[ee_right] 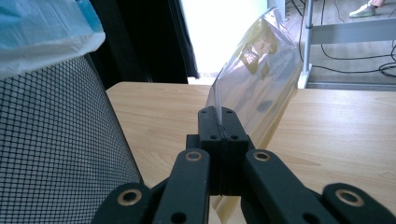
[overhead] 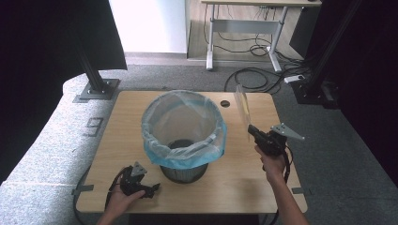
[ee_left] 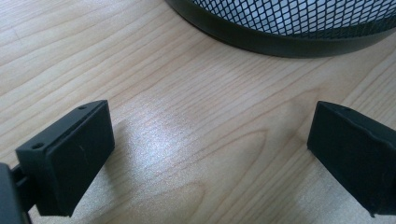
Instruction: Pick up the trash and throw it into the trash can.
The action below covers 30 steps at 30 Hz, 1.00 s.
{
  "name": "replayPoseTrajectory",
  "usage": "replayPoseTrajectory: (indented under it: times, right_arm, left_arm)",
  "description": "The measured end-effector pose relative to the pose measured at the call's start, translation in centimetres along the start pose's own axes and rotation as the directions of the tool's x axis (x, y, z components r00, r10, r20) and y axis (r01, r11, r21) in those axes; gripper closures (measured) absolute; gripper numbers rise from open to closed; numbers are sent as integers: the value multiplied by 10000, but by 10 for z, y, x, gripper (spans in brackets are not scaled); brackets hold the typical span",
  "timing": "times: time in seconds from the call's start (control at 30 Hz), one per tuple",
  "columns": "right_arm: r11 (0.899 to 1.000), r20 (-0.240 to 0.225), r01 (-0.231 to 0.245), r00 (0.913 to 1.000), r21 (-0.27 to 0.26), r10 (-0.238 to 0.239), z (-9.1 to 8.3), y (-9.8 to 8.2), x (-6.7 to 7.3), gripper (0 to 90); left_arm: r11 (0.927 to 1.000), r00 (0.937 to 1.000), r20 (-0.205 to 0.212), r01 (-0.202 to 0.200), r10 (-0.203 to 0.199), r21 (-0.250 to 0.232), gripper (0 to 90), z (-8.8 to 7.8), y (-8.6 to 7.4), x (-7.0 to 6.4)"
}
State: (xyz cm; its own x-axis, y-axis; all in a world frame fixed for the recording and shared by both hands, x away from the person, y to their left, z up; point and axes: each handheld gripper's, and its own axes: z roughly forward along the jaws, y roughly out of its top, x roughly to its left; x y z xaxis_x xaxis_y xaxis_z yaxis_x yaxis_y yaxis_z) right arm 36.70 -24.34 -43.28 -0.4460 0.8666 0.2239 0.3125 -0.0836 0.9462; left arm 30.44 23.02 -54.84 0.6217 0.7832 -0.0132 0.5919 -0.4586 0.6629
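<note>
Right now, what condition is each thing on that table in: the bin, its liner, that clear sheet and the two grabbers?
Mesh bin: upright on the table, open at the top.
Blue bin liner: fitted inside, folded over the rim.
Clear plastic sheet: pinched at its lower edge, held upright off the table.
Right gripper: shut on the clear plastic sheet.
Left gripper: open, nothing between its jaws, low over the table.

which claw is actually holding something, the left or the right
The right claw: its jaws are shut on a clear plastic sheet, held up beside the mesh bin. The left claw stands open over the bare table.
</note>
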Motion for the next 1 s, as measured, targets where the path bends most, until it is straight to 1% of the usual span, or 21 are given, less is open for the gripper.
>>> replayPoseTrajectory:
  times: [0.1, 0.3, 0.6, 0.73, 1.0]
  right_arm:
    - [9998, -77, -61, 10000, -178, 59, -3, 3, 1, 898]
    - [9986, -267, 62, 9996, -524, -76, -12, 13, 7, 898]
    - [9935, -582, 211, 9979, -1115, -277, -23, 26, 19, 898]
    - [9903, -605, 231, 9977, -1369, -316, -27, 31, 23, 898]
    - [9861, -743, 180, 9968, -1649, -306, -33, 39, 26, 898]
  left_arm:
    - [10000, 10000, 1, -1, 1, 0, 4, 0, 0, 0]
    - [10000, 10000, 3, -6, 6, 1, 4, 0, 0, 0]
    - [10000, 10000, 3, -10, 10, 4, 4, 0, 0, 0]
    - [10000, 10000, 3, -11, 11, 5, 4, 0, 0, 0]
    - [10000, 10000, 4, -5, 5, 2, 4, 0, 0, 0]
